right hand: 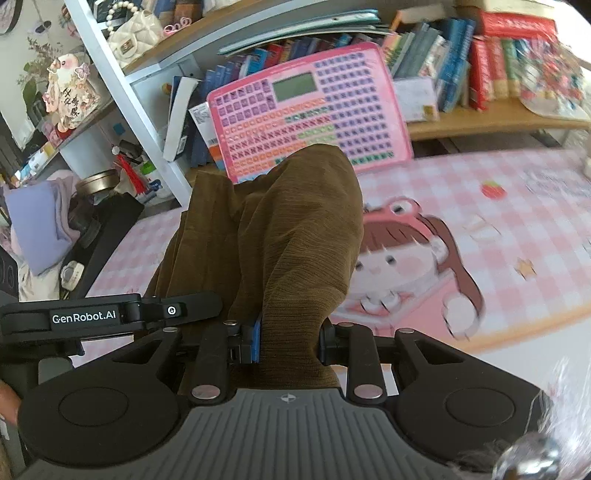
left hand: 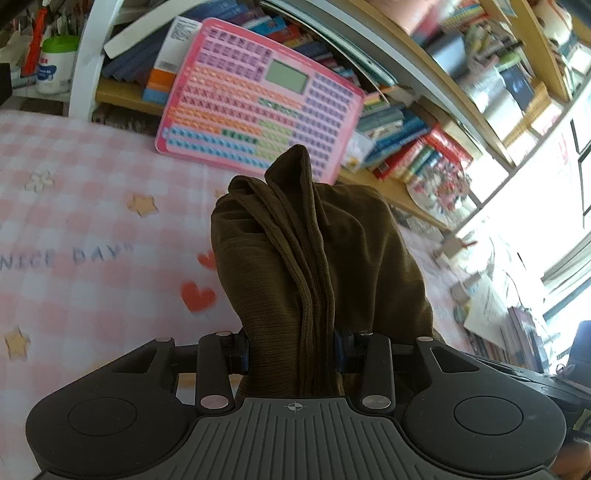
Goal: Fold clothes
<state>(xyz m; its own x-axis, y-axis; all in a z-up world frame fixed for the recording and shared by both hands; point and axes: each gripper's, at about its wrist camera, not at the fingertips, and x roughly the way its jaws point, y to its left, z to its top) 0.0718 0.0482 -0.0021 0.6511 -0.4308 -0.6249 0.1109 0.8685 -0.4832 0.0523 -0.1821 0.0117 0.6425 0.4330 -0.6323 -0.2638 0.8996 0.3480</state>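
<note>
My left tool (left hand: 291,350) is clamped on a bunched section of the olive-brown ribbed garment (left hand: 314,251), its blue-padded jaws pressing the cloth from both sides; several stitched hems run together down through the grip. In the left wrist view the fabric stands up from the tool toward 12 o'clock, lifted clear of the pink checked mat (left hand: 92,229) that covers the bench, which carries hearts, stars and the lettering "NICE DAY" at 9 o'clock. My right tool (right hand: 290,343) is likewise closed on the same garment (right hand: 295,229), the cloth pinched between its jaws and rising in a broad fold toward 12 o'clock, with a looser pleated portion hanging to the 10 o'clock side. Part of my other tool's black body, marked "GenRobot.AI" (right hand: 84,316), shows at 9 o'clock in the right wrist view, close beside the cloth. The mat (right hand: 498,236) there shows a cartoon girl in a frog hood at 3 o'clock. A pink toy keyboard panel (right hand: 314,110) leans upright against the bookshelf (right hand: 480,122) at 12 o'clock, behind the garment in both views. A cream quilted handbag (right hand: 133,35) sits on an upper shelf at 11 o'clock. Folded lilac cloth (right hand: 37,229) lies at 9 o'clock, off the mat.
</note>
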